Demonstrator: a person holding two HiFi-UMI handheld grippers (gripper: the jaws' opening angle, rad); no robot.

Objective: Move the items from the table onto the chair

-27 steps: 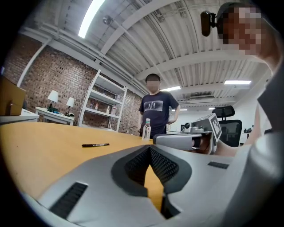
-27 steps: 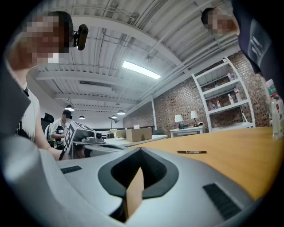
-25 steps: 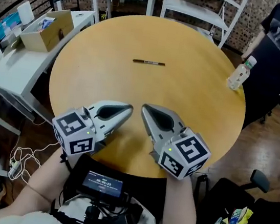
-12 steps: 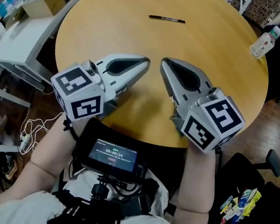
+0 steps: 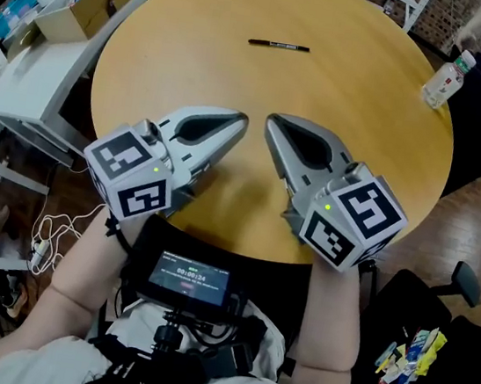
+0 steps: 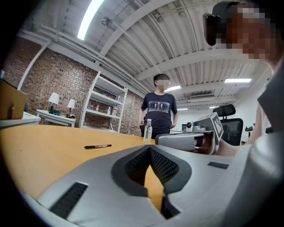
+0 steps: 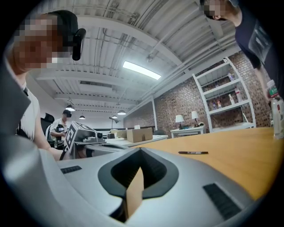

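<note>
The left gripper (image 5: 243, 120) has its jaws together, empty. Far ahead on the table (image 5: 362, 150) lies the marker pen (image 5: 279, 46), stretched left to right (sideways to both grippers). The right gripper (image 5: 271, 121), also closed and empty, is nearer the bottle (image 5: 441, 80), far right.

Cardboard box (image 5: 83, 1) on white desk (image 5: 23, 87); white cable (image 5: 41, 243) below desk; person in dark shirt (image 6: 158, 111) standing.
</note>
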